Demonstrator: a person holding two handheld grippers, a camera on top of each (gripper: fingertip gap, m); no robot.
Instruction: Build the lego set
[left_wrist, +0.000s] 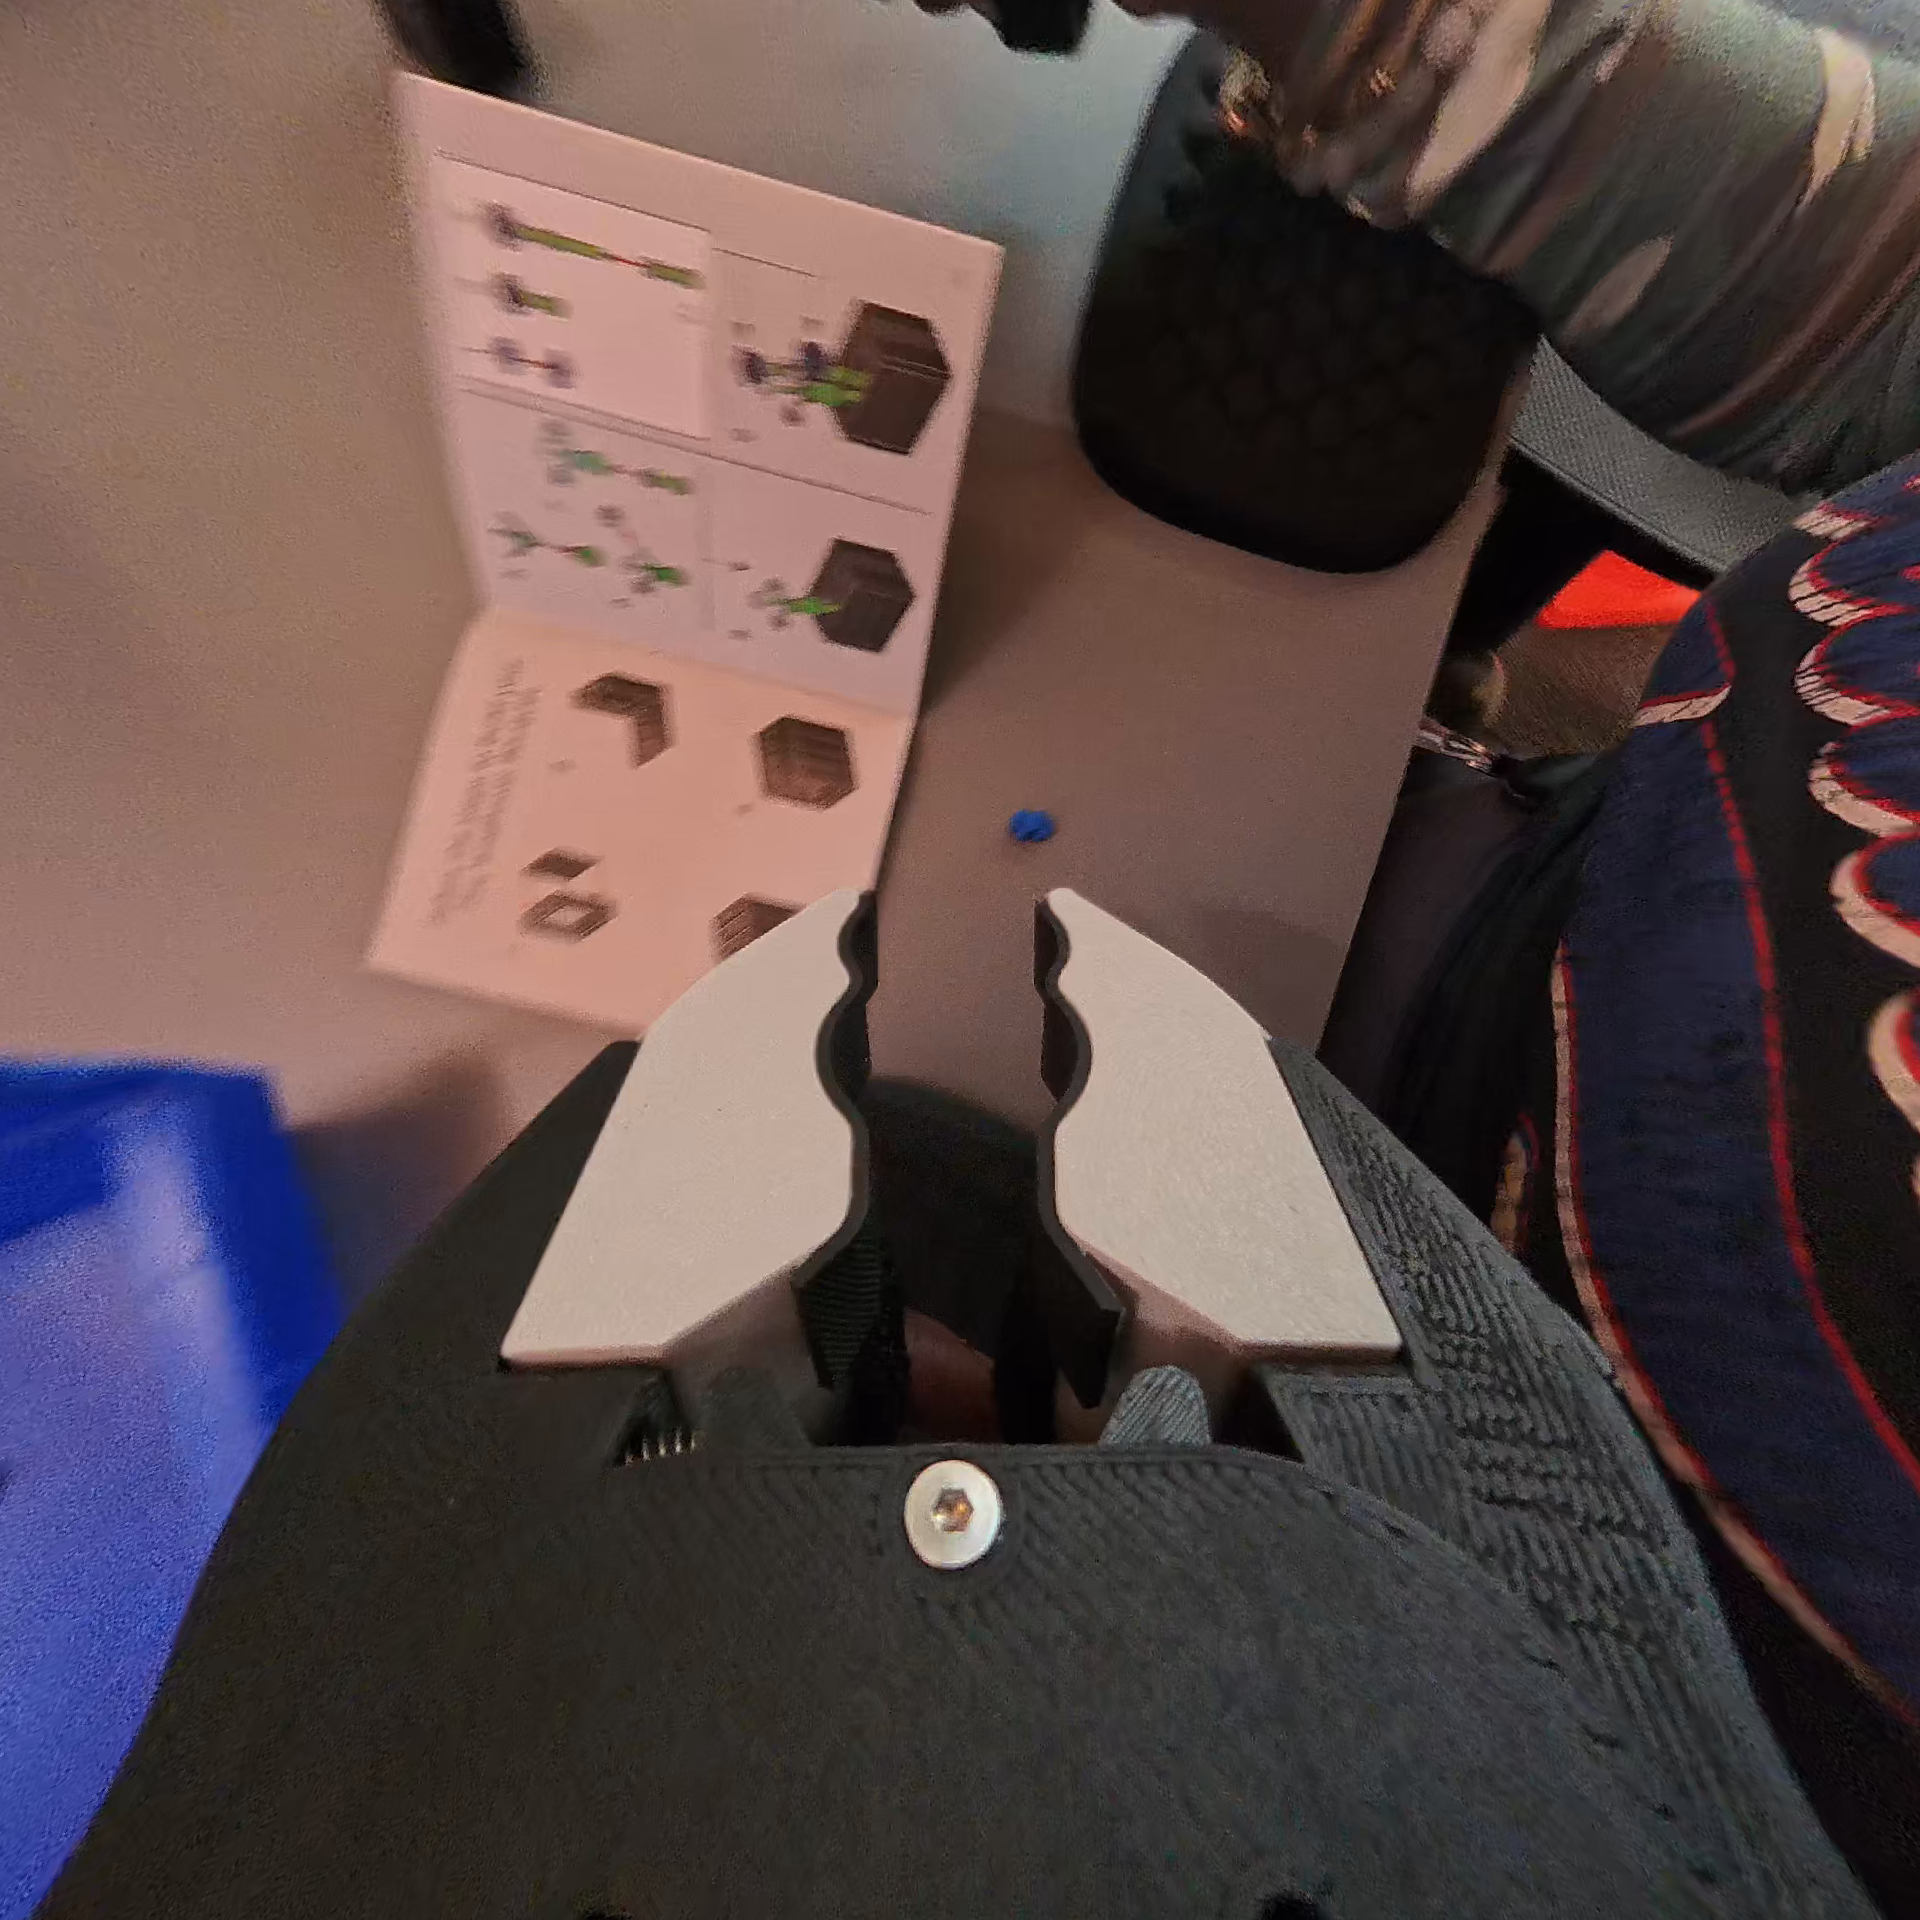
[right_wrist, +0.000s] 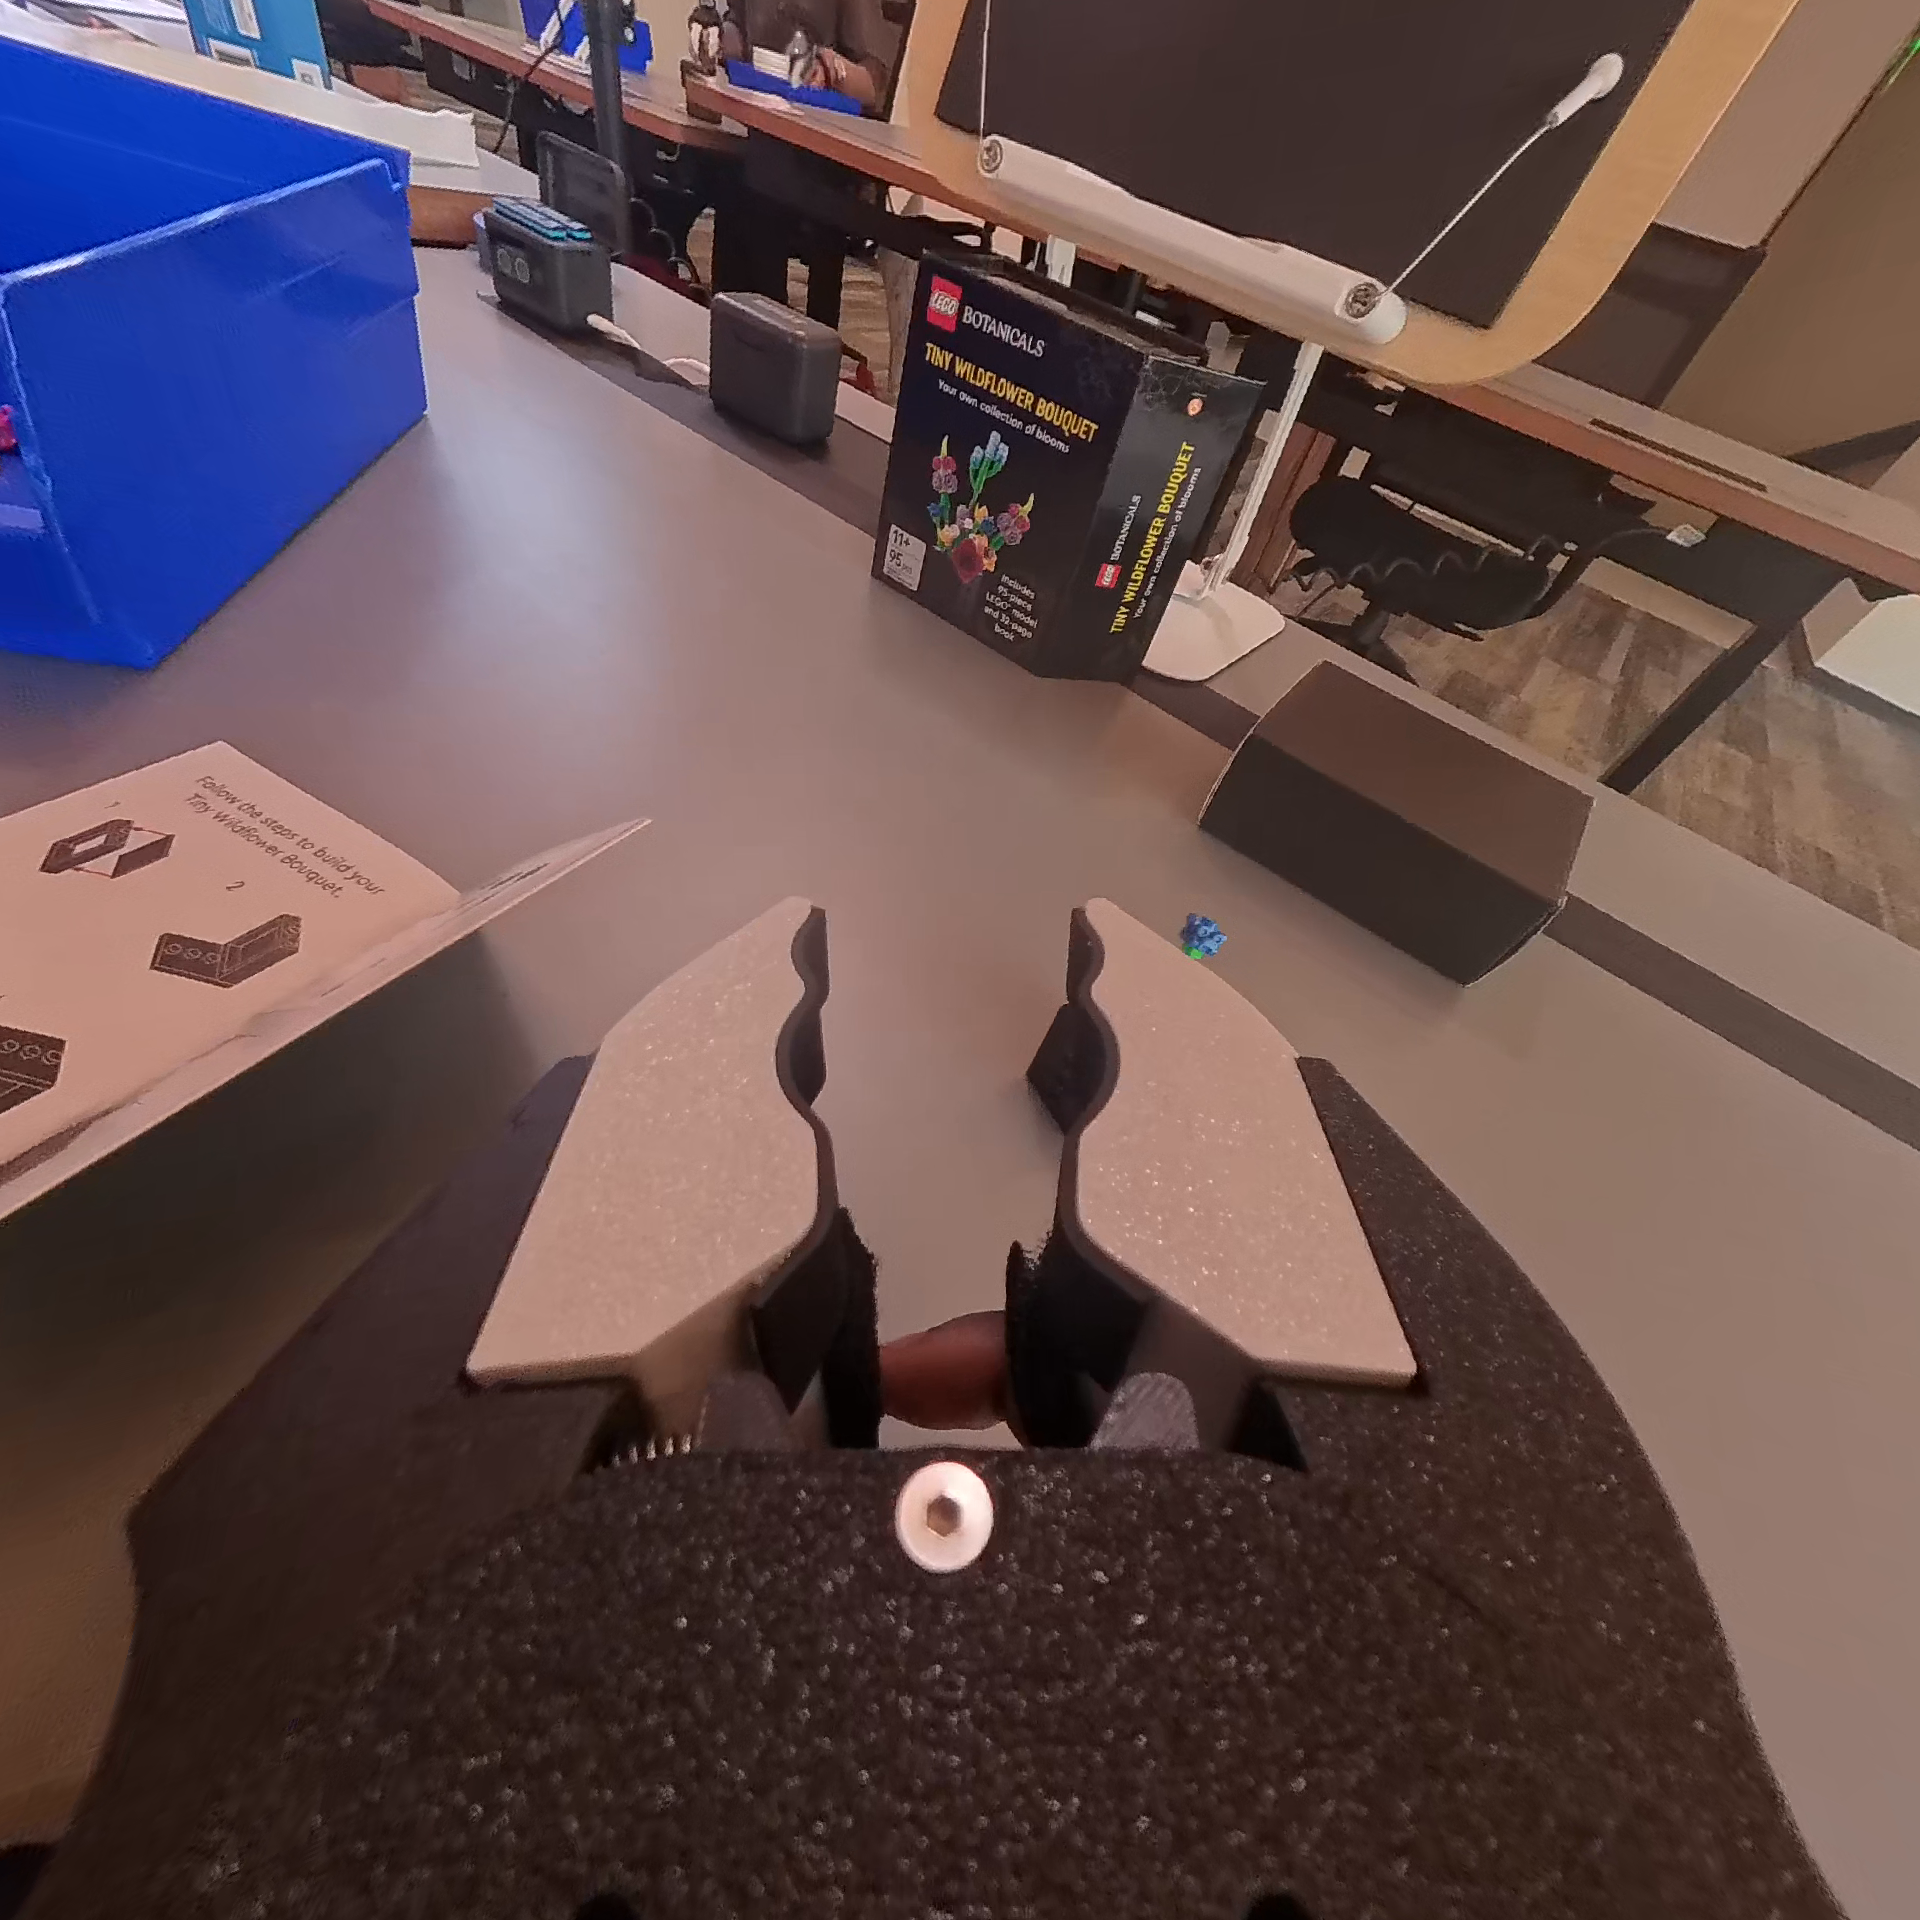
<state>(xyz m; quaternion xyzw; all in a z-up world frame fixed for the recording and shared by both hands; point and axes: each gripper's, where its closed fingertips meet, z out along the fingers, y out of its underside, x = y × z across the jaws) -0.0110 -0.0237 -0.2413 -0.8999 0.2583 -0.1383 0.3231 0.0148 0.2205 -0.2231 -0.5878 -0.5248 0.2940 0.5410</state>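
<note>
Only one small lego piece (right_wrist: 1203, 935), a knobbly blue cluster with a touch of green at its base, is seen loose on the grey matte table (right_wrist: 727, 727). In the right wrist view it lies just beyond and to the right of the right gripper (right_wrist: 948, 930), near a low dark brown box (right_wrist: 1397, 821) that sits farther right. In the left wrist view the same piece (left_wrist: 1032, 825) appears as a blurred blue speck just ahead of the left gripper (left_wrist: 956, 914), apart from its tips.

Both grippers are held with their grey, wavy-edged fingers spread apart, and nothing is held between them; bare table is seen through each gap.

An open white paper instruction booklet (left_wrist: 665, 540) with printed building diagrams is laid flat on the table to the left of the piece; in the right wrist view its near page (right_wrist: 208, 935) is seen lifted at the edge. A blue plastic bin (right_wrist: 197, 395) is placed farther left, beyond the booklet. An upright black cardboard set box (right_wrist: 1049, 488) printed with flowers is stood at the far side of the table. Beyond it, small grey cases (right_wrist: 774, 364) are lined along the far edge.

In the left wrist view a black mesh pad (left_wrist: 1299, 395) and a patterned dark garment (left_wrist: 1766, 1039) are seen at the right.
</note>
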